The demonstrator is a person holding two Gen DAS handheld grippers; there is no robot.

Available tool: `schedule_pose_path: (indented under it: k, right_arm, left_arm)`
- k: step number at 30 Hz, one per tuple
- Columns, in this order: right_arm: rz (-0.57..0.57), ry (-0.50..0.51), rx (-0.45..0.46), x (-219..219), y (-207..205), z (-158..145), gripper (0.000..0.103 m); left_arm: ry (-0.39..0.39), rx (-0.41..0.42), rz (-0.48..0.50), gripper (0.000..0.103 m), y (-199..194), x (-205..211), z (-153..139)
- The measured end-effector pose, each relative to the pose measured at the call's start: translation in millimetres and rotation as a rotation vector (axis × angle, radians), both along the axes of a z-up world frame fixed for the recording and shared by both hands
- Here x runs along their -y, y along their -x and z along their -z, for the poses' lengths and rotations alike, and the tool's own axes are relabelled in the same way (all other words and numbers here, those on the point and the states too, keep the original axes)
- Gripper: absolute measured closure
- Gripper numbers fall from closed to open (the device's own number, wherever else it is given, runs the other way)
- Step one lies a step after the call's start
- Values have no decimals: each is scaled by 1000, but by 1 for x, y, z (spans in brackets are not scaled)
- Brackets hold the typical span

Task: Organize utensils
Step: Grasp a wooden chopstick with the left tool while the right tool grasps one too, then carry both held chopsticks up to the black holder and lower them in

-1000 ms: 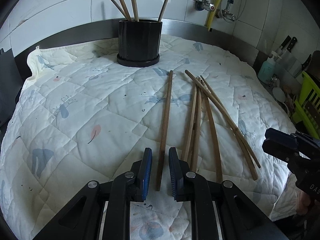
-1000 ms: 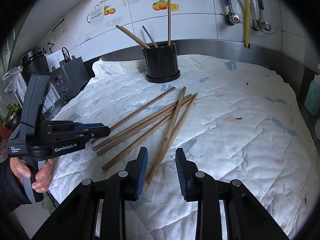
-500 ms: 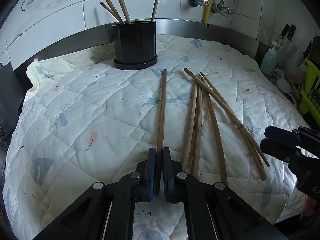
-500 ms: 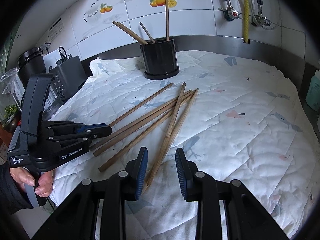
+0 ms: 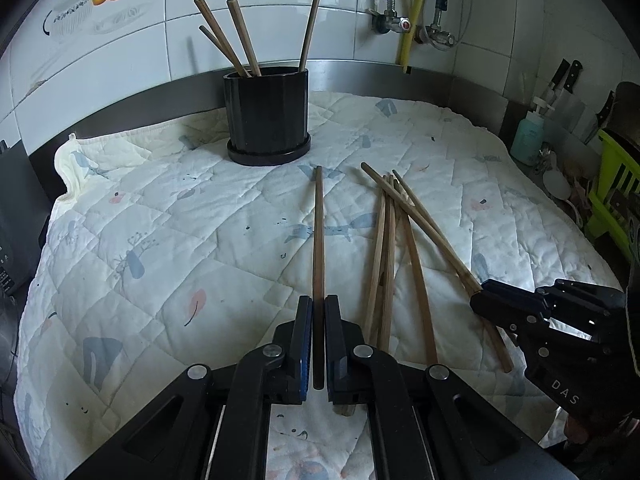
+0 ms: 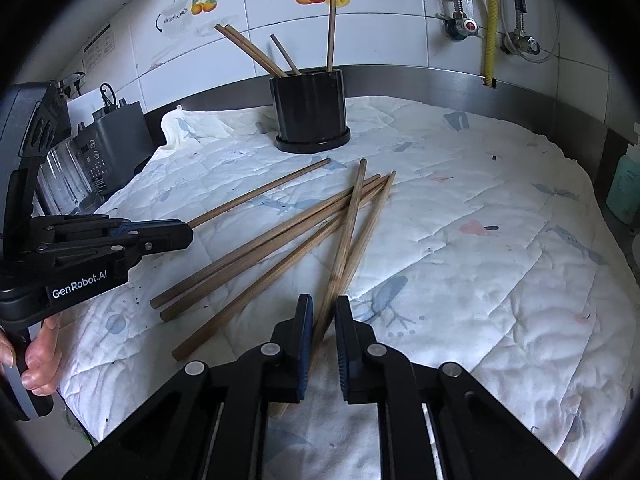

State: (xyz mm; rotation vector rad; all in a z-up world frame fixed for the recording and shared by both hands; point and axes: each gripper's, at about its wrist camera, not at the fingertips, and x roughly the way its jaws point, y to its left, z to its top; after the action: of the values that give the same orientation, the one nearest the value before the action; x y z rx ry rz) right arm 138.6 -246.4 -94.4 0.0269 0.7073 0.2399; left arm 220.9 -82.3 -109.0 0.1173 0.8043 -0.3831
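My left gripper (image 5: 318, 312) is shut on the near end of a single brown chopstick (image 5: 318, 240), which points toward the black utensil holder (image 5: 267, 114) at the back; the grip also shows in the right wrist view (image 6: 188, 232). The holder (image 6: 310, 106) has several chopsticks standing in it. A loose pile of chopsticks (image 5: 394, 248) lies on the quilted cloth to the right. My right gripper (image 6: 323, 312) is narrowly open around the near ends of two crossed chopsticks (image 6: 344, 240) from that pile, not clamped.
A white quilted cloth (image 5: 160, 240) covers the counter. A dark appliance (image 6: 116, 136) stands at the left edge. A teal soap bottle (image 5: 528, 132), knives and a green rack (image 5: 612, 196) stand at the right. Tiled wall and pipes are behind.
My left gripper closed on the single chopstick and lifted its near end slightly. My right gripper narrowed and moved forward over the near ends of the pile.
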Motion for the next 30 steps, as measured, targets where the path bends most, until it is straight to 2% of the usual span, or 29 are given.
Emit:
schedule_pose_path:
  k: [9, 14, 19, 25, 30]
  right_arm:
    - [8, 16, 61, 5, 3, -17, 95]
    - [-4, 34, 139, 6, 4, -44, 95]
    - [-23, 10, 188, 9, -7, -68, 95]
    - [-36, -18, 212, 11, -25, -83, 95]
    - [-67, -1, 216, 7, -41, -101, 95]
  left_arm:
    - [15, 29, 0, 98, 2, -4, -15]
    - [31, 63, -6, 98, 0, -8, -33]
    - [50, 103, -24, 98, -7, -13, -55]
    - [106, 154, -42, 98, -23, -21, -82]
    - [176, 191, -63, 98, -42, -32, -102]
